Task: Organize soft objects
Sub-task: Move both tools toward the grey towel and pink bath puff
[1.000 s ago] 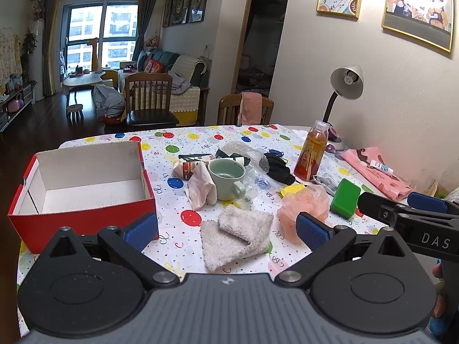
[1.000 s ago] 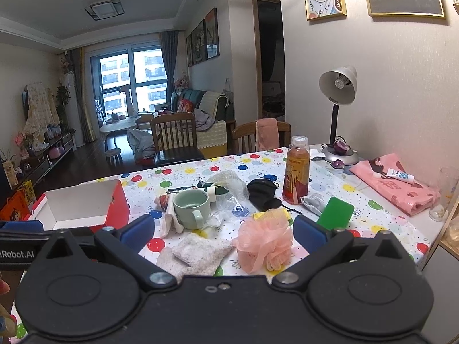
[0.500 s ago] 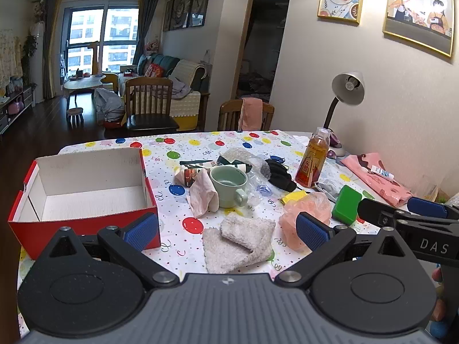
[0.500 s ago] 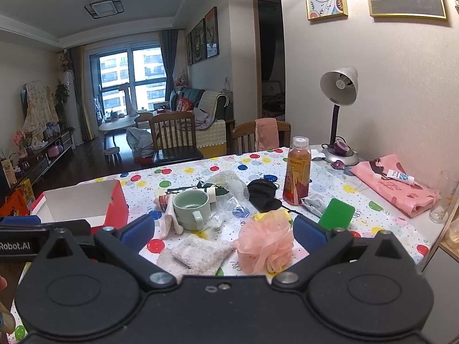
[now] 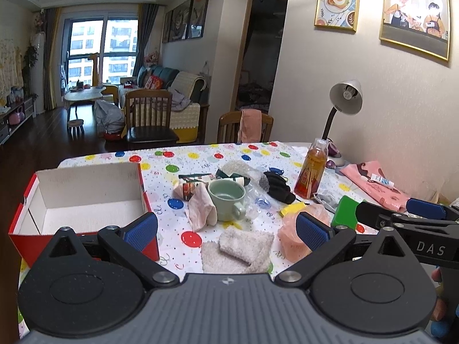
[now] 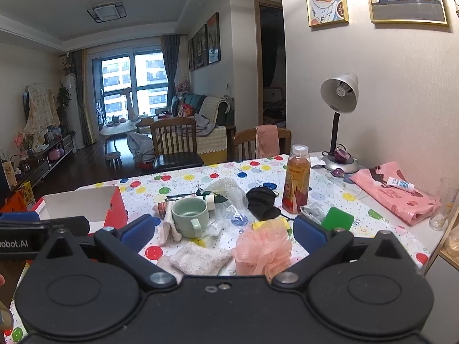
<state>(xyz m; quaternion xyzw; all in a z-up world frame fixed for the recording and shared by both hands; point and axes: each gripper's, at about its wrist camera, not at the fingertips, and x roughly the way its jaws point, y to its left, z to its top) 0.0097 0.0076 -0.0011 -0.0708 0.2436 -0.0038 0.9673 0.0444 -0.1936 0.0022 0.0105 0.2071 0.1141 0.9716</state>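
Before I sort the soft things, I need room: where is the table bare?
Bare cloth lies between the red box and the mug, and along the far edge behind the bottle. Around the mug, towel and pink puff it is crowded.

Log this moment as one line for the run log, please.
left gripper: open, empty | right gripper: open, empty | fuzzy towel, pink loofah: on table | red box: empty

"Happy Family" was printed across the top of the framed poster (image 5: 414, 14) on the wall. White letters "DAS" stood on the right hand-held gripper (image 5: 430, 248) in the left wrist view. The left hand-held gripper (image 6: 17, 243) bore "Robot.AI", its beginning cut off. Bottle and tube labels were unreadable.
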